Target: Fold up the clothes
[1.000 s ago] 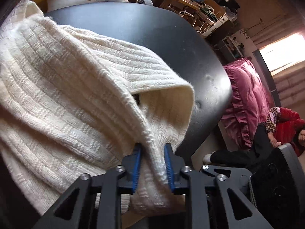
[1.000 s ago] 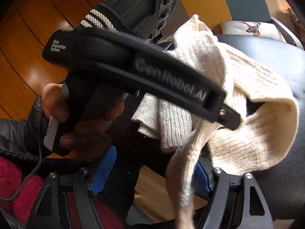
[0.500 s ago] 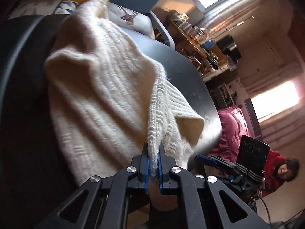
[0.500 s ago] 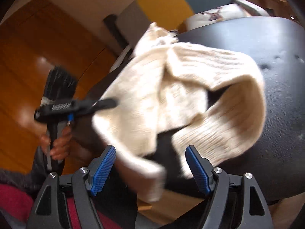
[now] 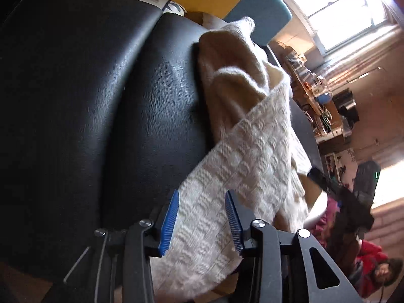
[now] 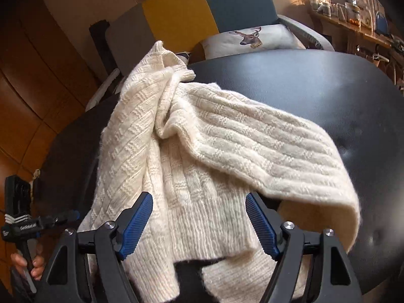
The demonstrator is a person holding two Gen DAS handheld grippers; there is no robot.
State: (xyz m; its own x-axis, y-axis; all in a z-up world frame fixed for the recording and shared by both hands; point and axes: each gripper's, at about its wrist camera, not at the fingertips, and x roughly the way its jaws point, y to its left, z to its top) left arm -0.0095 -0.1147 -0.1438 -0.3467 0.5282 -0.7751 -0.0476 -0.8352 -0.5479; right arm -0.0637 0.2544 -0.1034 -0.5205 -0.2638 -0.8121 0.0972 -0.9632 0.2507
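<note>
Sweater (image 6: 209,151) heaped on black table (image 6: 328,96), half over near edge.

Left gripper (image 5: 202,221): jaws apart, blue pads (image 5: 169,223) on both sides of a knit strip but not pressing it, so apparently no grip at this end. Strip draped between them and hanging off the edge. Middle: cream knit bunched, one ribbed flap laid over the rest, probably a first rough fold. Right gripper (image 6: 199,223): jaws wide apart above the hem, holding nothing, likely placed to take the lower edge. Far behind: deer cushion (image 6: 250,39) on a chair.
</note>
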